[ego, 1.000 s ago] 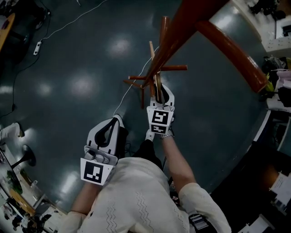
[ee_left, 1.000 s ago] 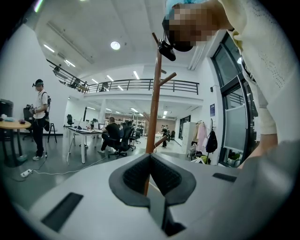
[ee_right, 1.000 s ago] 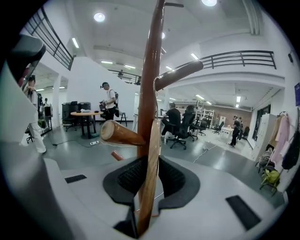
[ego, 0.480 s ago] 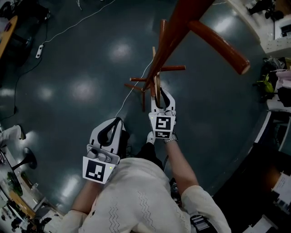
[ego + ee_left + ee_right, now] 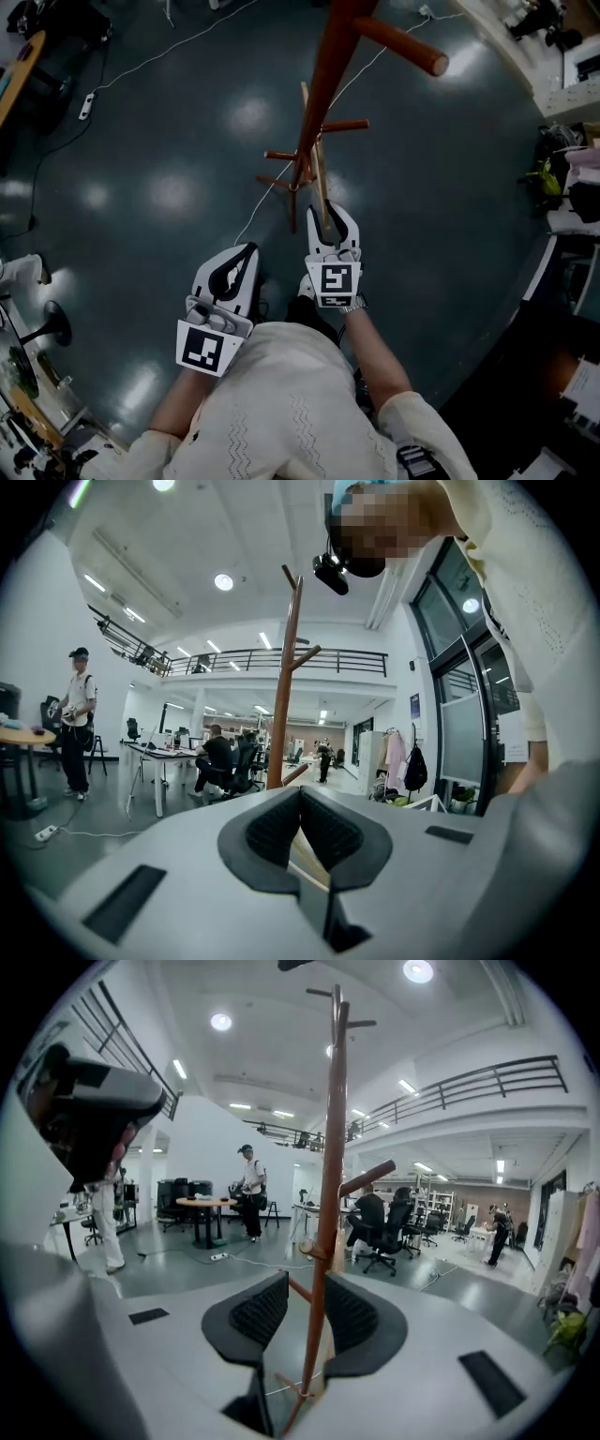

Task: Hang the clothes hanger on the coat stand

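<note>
The right gripper [image 5: 329,210] was clenched on the hanger [image 5: 319,178], which was raised beside the coat stand [image 5: 328,66] but rested on no peg. The left gripper [image 5: 242,255] hung closed and empty, so the hanging itself was not yet done.

Right arm extended, right gripper [image 5: 330,211] clamped on the hanger [image 5: 322,183]; left gripper [image 5: 246,251] near torso, jaws together, empty.

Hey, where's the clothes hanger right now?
In the head view, the clothes hanger is just right of centre, its lower end between the right gripper's jaws, its pale bar reaching up alongside the coat stand's pole.
</note>
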`<action>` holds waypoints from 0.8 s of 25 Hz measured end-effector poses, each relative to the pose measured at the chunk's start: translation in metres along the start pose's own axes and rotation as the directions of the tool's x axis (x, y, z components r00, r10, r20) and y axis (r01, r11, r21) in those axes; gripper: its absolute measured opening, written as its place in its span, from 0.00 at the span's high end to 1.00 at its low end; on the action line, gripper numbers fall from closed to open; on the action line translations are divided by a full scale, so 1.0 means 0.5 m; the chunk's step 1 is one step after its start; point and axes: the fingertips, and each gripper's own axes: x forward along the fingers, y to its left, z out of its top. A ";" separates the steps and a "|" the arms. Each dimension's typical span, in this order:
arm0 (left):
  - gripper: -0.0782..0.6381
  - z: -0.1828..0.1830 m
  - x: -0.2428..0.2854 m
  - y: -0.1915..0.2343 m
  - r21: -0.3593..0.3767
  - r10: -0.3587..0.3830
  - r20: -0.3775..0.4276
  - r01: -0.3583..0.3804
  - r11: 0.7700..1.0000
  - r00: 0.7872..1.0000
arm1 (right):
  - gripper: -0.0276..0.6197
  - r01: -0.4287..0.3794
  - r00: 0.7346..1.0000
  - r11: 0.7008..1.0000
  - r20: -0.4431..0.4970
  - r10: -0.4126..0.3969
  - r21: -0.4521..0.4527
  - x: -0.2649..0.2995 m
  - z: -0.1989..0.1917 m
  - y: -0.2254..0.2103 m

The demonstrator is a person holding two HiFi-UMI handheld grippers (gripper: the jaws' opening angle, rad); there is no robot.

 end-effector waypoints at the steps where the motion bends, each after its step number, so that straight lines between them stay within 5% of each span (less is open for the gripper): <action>1: 0.87 0.001 -0.006 -0.012 0.000 0.005 0.005 -0.005 1.000 1.000 | 0.79 -0.009 1.000 0.999 0.010 0.008 0.031 -0.024 0.004 0.001; 16: 0.87 -0.042 -0.083 -0.254 -0.004 0.080 0.060 -0.079 0.997 0.995 | 0.93 -0.220 0.969 0.915 0.183 0.166 0.337 -0.336 0.082 -0.051; 20: 0.87 -0.056 -0.109 -0.296 0.006 0.088 0.057 -0.088 0.996 0.995 | 0.93 -0.266 0.952 0.924 0.224 0.208 0.274 -0.411 0.118 -0.038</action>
